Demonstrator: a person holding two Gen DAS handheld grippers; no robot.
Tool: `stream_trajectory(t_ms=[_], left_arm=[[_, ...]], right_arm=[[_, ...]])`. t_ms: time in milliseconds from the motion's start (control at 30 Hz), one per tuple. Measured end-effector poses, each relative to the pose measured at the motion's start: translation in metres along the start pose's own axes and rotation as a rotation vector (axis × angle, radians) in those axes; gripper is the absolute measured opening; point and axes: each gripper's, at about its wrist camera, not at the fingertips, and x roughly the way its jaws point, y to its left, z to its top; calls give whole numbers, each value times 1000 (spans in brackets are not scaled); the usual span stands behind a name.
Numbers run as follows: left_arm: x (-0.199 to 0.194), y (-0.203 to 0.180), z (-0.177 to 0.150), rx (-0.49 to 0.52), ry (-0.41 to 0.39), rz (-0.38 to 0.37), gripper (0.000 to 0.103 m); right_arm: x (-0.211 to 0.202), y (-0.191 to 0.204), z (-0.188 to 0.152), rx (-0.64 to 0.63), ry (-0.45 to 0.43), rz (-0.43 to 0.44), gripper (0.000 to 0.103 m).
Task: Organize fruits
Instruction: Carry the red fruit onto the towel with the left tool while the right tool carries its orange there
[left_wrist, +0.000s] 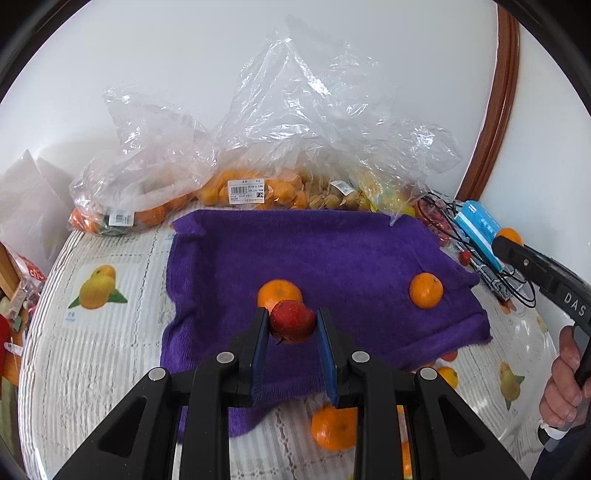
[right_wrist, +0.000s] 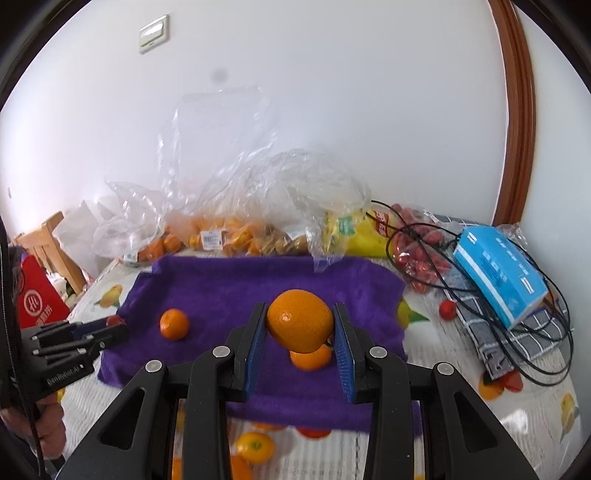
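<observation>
A purple towel is spread on a fruit-print tablecloth. My left gripper is shut on a small red fruit, lifted above the towel. Just behind it an orange rests on the towel, and another orange lies near the towel's right edge. In the right wrist view my right gripper is shut on a large orange, held over the towel. One orange lies under it and one further left. The left gripper shows at the left edge there.
Clear plastic bags of oranges and small fruit line the back by the wall. A blue box, black cable, checked cloth and a bag of red fruit crowd the right. Loose oranges lie on the tablecloth in front of the towel.
</observation>
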Motion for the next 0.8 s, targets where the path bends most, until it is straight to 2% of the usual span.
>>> stream_trajectory(t_ms=[233,467,567,800], left_arm=[[18,1,14,-1,-3,12,25],[33,16,14,-56,-8,12,25],[38,22,12,-75,4,12,25],[44,34,9,-116,10,33,25]], right_arm=[[18,-12,8,25,-18,-3,35],[53,-30,-14,66,83,-14,35],[55,-33,-18,64,89,-38,35],[62,-36,-24,71,120,-35,35]])
